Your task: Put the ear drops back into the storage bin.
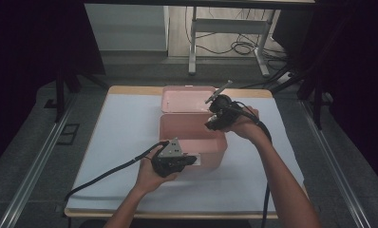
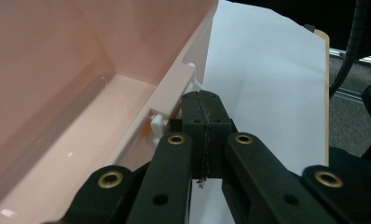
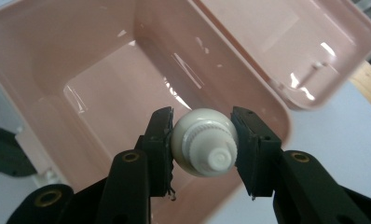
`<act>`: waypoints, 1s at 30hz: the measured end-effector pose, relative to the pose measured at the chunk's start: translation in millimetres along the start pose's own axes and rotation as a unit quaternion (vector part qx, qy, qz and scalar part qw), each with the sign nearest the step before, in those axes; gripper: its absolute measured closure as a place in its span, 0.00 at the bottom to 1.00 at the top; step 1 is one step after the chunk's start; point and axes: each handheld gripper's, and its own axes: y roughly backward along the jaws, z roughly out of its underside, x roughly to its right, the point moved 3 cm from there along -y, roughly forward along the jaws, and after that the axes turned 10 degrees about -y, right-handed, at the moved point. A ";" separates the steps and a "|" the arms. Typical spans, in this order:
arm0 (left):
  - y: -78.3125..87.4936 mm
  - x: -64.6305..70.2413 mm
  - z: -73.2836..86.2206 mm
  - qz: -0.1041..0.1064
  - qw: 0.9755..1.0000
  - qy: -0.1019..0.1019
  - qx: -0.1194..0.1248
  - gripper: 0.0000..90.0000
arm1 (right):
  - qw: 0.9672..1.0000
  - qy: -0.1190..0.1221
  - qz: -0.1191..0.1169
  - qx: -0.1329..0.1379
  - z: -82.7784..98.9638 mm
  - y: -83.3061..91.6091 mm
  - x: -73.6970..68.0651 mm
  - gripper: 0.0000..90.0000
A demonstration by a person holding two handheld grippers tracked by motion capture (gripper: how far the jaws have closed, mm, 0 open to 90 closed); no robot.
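Observation:
An open pink plastic box (image 1: 177, 124) stands on a white sheet, its lid (image 1: 187, 99) flipped back flat behind it. My right gripper (image 3: 202, 145) is shut on a small white bottle with a ribbed screw cap (image 3: 203, 140), held above the box's hollow inside (image 3: 104, 70), with the lid (image 3: 286, 42) beyond. In the high view that right gripper (image 1: 212, 124) hovers over the box's right rear corner. My left gripper (image 2: 203, 100) has its pads pressed together with nothing between them, right beside the white latch (image 2: 194, 79) on the box's front wall (image 2: 81, 70). From above, the left gripper (image 1: 193, 160) lies against the box front.
The white sheet (image 1: 125, 137) covers most of a wooden table (image 1: 130, 89). Black cables trail from both grippers toward the near edge. Behind the table stand a metal desk frame (image 1: 193, 42) and loose floor cables. Dark curtains flank both sides.

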 end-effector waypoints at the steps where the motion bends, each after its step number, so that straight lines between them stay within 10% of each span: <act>1: 0.2 0.0 0.0 0.000 1.000 0.000 -0.001 1.00 | 1.000 0.001 -0.002 -0.002 -1.6 -3.0 -1.5 0.67; 11: -0.1 0.5 0.1 0.001 1.000 0.003 0.001 1.00 | 0.999 0.018 -0.017 -0.025 -13.3 -39.3 -17.3 0.67; 30: -0.2 0.0 0.1 0.002 1.000 0.004 0.003 1.00 | 0.999 0.022 -0.018 -0.026 -22.2 -55.9 -24.6 0.67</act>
